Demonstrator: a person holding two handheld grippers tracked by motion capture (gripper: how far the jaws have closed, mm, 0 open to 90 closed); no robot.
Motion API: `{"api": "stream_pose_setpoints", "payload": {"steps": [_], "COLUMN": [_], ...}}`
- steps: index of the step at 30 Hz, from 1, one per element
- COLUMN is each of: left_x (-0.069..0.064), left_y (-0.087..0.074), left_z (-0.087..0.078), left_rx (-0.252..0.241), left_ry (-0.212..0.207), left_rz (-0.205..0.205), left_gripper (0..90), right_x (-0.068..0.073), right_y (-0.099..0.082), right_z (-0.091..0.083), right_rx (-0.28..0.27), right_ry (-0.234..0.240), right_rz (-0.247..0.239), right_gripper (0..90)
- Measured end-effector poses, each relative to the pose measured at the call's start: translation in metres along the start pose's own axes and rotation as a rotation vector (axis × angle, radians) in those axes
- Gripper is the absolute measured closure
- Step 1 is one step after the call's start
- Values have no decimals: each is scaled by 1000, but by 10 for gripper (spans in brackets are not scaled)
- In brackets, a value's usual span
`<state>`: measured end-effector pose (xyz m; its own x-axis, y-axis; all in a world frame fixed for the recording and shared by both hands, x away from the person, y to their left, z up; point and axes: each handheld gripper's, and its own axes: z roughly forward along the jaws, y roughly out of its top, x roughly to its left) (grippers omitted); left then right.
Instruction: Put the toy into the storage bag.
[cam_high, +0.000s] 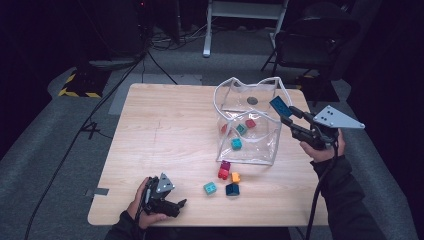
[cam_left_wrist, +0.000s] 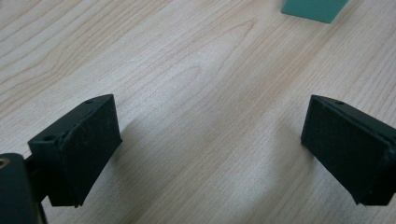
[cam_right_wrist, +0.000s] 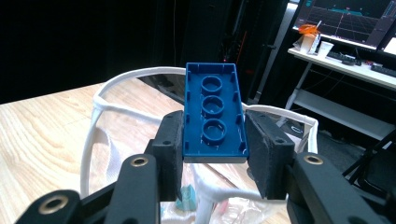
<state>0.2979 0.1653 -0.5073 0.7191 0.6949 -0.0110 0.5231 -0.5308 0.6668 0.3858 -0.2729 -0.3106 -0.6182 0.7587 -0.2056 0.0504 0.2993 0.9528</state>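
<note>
Gripped between the right gripper's (cam_right_wrist: 214, 154) jaws, the blue brick (cam_right_wrist: 214, 112) points lengthwise toward the clear bag's (cam_high: 248, 90) open mouth just ahead; left gripper (cam_high: 177, 205) rests wide, empty.

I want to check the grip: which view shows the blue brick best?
The right gripper view: the blue brick sits close up, underside out, clamped by the right claw. The high view shows it small above the clear bag.

A lab or studio: dark grey carpet, black tripod stand (cam_high: 85, 80) (hazard-striped base), graph-filled monitor (cam_right_wrist: 348, 21), trailing floor cables (cam_high: 172, 40).
</note>
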Motion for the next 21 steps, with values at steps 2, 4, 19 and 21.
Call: {"api": "stream_pose_setpoints", "payload": {"steps": [2, 4, 19, 21], "left_x": [0, 0, 0, 0], "left_y": [0, 0, 0, 0], "left_z": [0, 0, 0, 0], "left_rx": [0, 0, 0, 0], "left_ry": [0, 0, 0, 0], "left_rz": [0, 1, 0, 0], "left_gripper": [49, 49, 49, 49], "right_x": [-1, -2, 2, 3], "right_y": [3, 5, 19, 18], "right_z": [5, 10, 39, 41], "right_rx": [8, 14, 55, 61], "right_ry": [-4, -10, -18, -16], "right_rz": [-1, 1, -8, -2], "right_gripper": [598, 598, 598, 598]}}
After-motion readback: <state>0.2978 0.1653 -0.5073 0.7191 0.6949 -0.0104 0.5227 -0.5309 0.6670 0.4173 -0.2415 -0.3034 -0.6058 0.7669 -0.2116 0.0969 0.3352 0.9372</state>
